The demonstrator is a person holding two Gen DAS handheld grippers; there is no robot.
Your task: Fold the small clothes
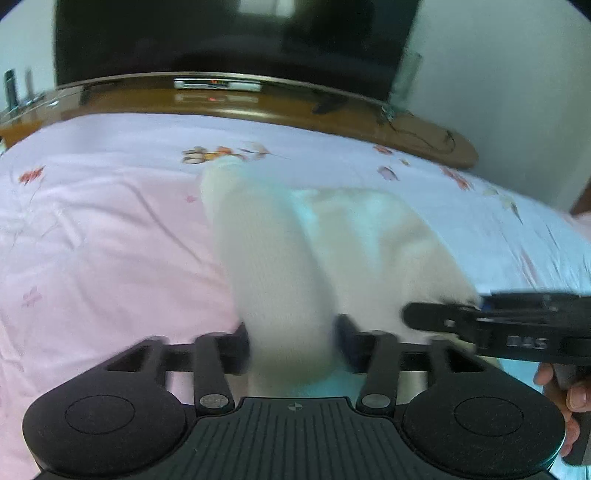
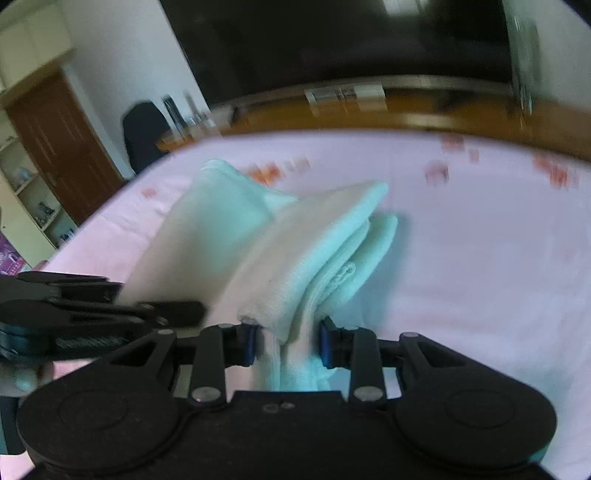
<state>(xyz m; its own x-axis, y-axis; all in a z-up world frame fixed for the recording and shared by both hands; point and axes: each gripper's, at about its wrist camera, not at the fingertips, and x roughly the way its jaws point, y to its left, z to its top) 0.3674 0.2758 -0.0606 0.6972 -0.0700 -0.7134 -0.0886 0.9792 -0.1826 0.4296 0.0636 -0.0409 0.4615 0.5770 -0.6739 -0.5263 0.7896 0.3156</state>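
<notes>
A small white garment [image 1: 295,243] lies partly lifted over a pink floral bedsheet [image 1: 92,229]. My left gripper [image 1: 291,343] is shut on its near edge, with cloth bunched between the fingers. My right gripper [image 2: 288,339] is shut on another bunched part of the same white garment [image 2: 295,236], whose folded layers stretch away from it. The right gripper also shows in the left wrist view [image 1: 480,321] at the garment's right corner. The left gripper shows in the right wrist view [image 2: 110,306] at the left. Both views are blurred by motion.
A wooden bed frame [image 1: 258,107] runs along the far edge of the bedsheet [image 2: 480,258]. A dark screen [image 1: 221,33] stands behind it. A dark chair [image 2: 142,129], a brown door [image 2: 62,147] and shelves [image 2: 26,184] are at the left.
</notes>
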